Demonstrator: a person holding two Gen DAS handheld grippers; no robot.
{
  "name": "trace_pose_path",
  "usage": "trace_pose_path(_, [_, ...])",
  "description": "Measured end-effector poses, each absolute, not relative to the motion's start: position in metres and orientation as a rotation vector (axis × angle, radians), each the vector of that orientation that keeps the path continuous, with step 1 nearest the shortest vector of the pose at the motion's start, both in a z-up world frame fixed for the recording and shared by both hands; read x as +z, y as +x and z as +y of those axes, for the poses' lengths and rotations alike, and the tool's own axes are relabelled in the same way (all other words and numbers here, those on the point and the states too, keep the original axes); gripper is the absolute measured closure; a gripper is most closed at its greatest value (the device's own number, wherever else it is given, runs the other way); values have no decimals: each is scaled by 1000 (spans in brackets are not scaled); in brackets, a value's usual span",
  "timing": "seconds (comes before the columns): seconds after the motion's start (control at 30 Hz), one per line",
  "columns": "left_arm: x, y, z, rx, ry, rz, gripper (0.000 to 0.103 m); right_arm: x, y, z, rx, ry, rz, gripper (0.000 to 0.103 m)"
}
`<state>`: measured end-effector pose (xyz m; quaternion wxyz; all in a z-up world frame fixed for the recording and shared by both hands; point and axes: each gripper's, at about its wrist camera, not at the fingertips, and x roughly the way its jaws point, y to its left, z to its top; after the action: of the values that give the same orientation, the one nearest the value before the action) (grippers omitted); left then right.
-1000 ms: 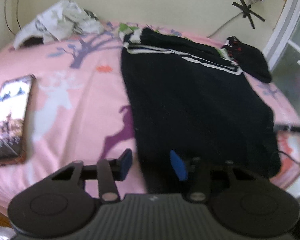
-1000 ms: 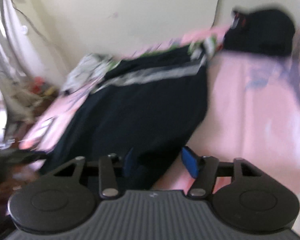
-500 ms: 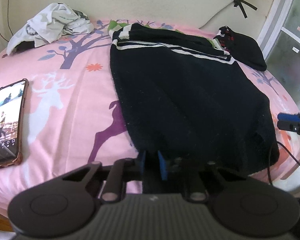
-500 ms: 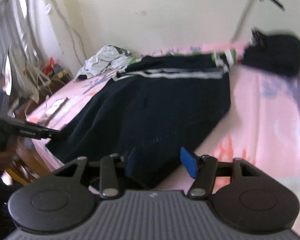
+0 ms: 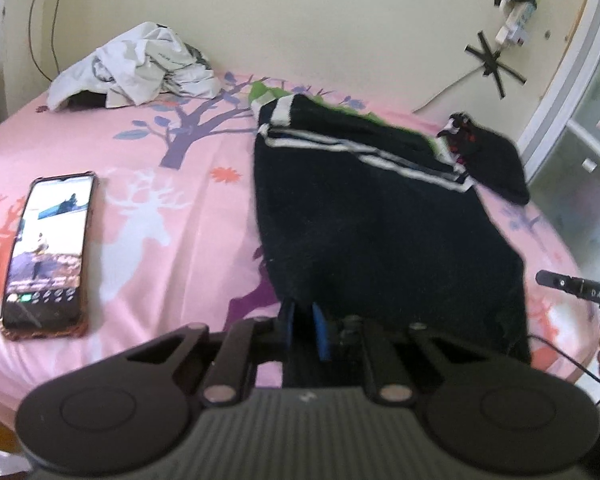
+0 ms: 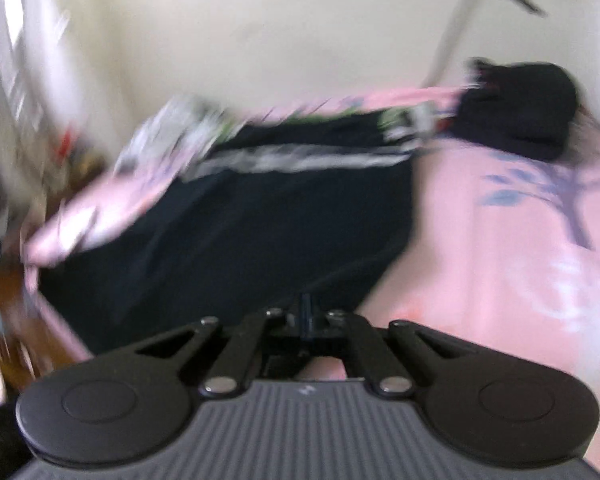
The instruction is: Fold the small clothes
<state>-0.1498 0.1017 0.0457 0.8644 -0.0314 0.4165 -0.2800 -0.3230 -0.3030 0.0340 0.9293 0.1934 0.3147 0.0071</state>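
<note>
Sweater [image 5: 380,216], dark navy with white stripes across its far end, is lying spread flat on a bed [image 5: 188,216] covered by a pink sheet printed with trees and deer. It is sitting toward the right of the bed in the left wrist view, its near hem reaching the bed's near edge.

The left hand-held gripper [image 5: 304,330] is pinching the near left corner of that hem, its blue pads nearly together with dark cloth between them. The right hand-held gripper [image 6: 306,316] is clamping the near right corner of the same hem; its jaws have just been closing and are now meeting on the fabric edge. The right wrist view is heavily blurred.

A phone [image 5: 46,248] with a lit screen is lying on the sheet at the left, well apart from the sweater. A crumpled white garment [image 5: 140,70] is sitting at the far left of the bed against the wall. A smaller dark garment [image 5: 492,160] is lying at the far right, just beside the sweater's striped end. Black tape crosses [image 5: 492,58] are sticking a cable and a plug to the wall.
</note>
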Motion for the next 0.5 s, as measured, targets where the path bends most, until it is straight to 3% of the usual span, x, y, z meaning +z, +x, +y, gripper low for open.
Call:
trace_pose_path(0.13, [57, -138, 99, -637, -116, 858, 93, 49, -326, -315, 11, 370, 579, 103])
trace_pose_path(0.17, [58, -138, 97, -638, -108, 856, 93, 51, -323, -309, 45, 336, 596, 96])
trace_pose_path(0.2, [57, -139, 95, -636, -94, 860, 93, 52, -317, -302, 85, 307, 612, 81])
trace_pose_path(0.23, [55, -141, 94, -630, -82, 867, 93, 51, -311, -293, 106, 275, 629, 54])
trace_pose_path(0.27, [52, -143, 94, -619, -75, 876, 93, 49, -304, -283, 144, 239, 648, 36])
trace_pose_path(0.5, [23, -159, 114, -533, -155, 938, 93, 26, -281, -217, 383, 83, 842, 35])
